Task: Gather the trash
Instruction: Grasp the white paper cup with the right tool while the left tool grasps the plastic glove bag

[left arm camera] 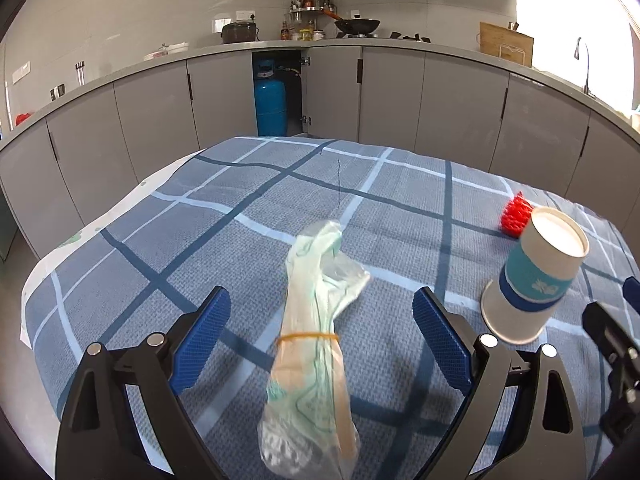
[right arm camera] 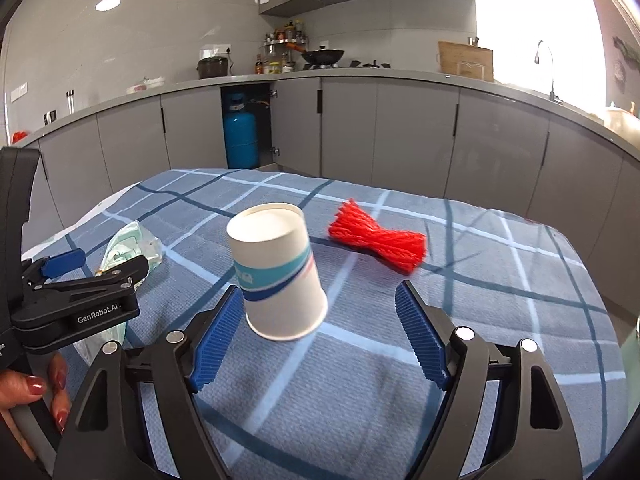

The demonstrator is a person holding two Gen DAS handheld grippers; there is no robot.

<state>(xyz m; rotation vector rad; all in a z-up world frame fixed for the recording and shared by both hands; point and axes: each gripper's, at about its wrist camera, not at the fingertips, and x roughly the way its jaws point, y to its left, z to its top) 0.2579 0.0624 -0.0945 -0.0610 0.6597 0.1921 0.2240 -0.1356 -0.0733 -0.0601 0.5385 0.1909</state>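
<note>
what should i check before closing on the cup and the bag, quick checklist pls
1. Left gripper open: ok, jaws spread wide.
2. Plastic bag between the left fingers: ok, it lies lengthwise down the middle of the gap.
3. Right gripper open: ok.
4. Paper cup centred in the right gripper: not ok, it stands upside down close to the left finger, wide gap on the other side.
5. Red bundle clear of the right jaws: ok, it lies beyond the cup on the checked cloth.
6. A bin to drop the trash into: cannot tell, none in view.
</note>
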